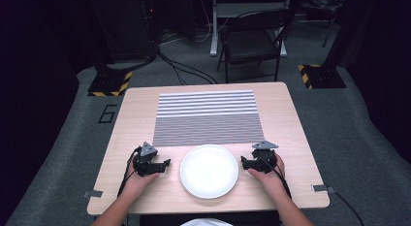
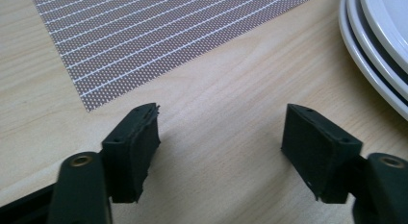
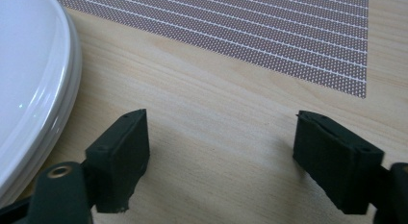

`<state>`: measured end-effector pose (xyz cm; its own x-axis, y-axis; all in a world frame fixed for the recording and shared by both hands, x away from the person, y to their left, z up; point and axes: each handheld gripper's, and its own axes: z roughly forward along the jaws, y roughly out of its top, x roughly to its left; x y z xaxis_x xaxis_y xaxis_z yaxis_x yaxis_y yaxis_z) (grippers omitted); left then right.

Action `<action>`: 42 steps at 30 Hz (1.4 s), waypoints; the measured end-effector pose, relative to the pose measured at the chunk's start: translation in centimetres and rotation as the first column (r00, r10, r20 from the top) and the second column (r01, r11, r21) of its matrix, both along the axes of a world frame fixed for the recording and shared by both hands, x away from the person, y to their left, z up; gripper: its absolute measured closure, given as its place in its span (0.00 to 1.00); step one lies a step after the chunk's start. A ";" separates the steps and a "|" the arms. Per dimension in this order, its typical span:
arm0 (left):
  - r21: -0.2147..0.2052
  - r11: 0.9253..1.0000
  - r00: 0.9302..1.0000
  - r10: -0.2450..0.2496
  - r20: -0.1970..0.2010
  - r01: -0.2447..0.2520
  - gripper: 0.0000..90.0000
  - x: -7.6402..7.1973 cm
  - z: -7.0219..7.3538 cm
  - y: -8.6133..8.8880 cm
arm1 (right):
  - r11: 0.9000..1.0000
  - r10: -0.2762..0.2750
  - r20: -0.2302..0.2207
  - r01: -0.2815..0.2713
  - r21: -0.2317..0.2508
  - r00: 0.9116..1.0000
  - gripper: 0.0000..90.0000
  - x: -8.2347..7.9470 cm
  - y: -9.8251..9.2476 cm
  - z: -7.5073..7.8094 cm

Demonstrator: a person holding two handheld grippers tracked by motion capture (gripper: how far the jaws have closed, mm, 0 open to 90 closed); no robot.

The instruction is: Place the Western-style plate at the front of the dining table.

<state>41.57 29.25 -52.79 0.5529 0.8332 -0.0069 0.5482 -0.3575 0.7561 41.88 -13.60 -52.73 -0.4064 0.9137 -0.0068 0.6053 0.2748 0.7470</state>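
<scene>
Both tools, left (image 1: 165, 164) and right (image 1: 244, 161), released, flanking stacked plates (image 1: 209, 170) on worktop (image 1: 291, 138). Risk: uneven pinch slides stack or lifts one plate.

Striped placemat (image 1: 207, 117) on wooden table (image 1: 135, 114), black folding chair (image 1: 254, 39) beyond, grey carpet (image 1: 63, 153)

Glossy white plates (image 1: 209, 171), woven mat (image 1: 207, 117), wood table (image 1: 137, 102)

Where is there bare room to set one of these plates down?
The striped mat beyond the stacked plates lies bare, as do the wood strips either side of it. The near edge is crowded: left gripper, plates and right gripper in a row.
</scene>
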 end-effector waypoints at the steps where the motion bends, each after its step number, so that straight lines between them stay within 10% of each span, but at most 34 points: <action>1: 0.000 1.000 1.000 0.005 0.000 -0.005 0.35 0.0 0.0 0.1 | 1.000 -0.001 0.002 0.001 0.002 1.000 0.26 0.0 0.0 0.0; 21: -0.124 0.987 0.994 0.094 -0.050 -0.099 0.51 -1.1 2.1 0.3 | 0.997 -0.034 0.032 0.032 0.070 0.999 0.48 -2.5 0.5 2.7; 42: -0.196 0.979 0.995 0.043 -0.088 -0.059 0.59 -2.8 6.1 -3.3 | 0.983 -0.040 0.009 0.038 0.180 0.999 0.53 -4.9 1.9 5.6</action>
<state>38.76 25.96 -46.69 0.5002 0.8378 -0.2189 0.6256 -0.1749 0.7603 36.95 -11.75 -47.12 -0.3712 0.9156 0.1545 0.6035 0.1114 0.7895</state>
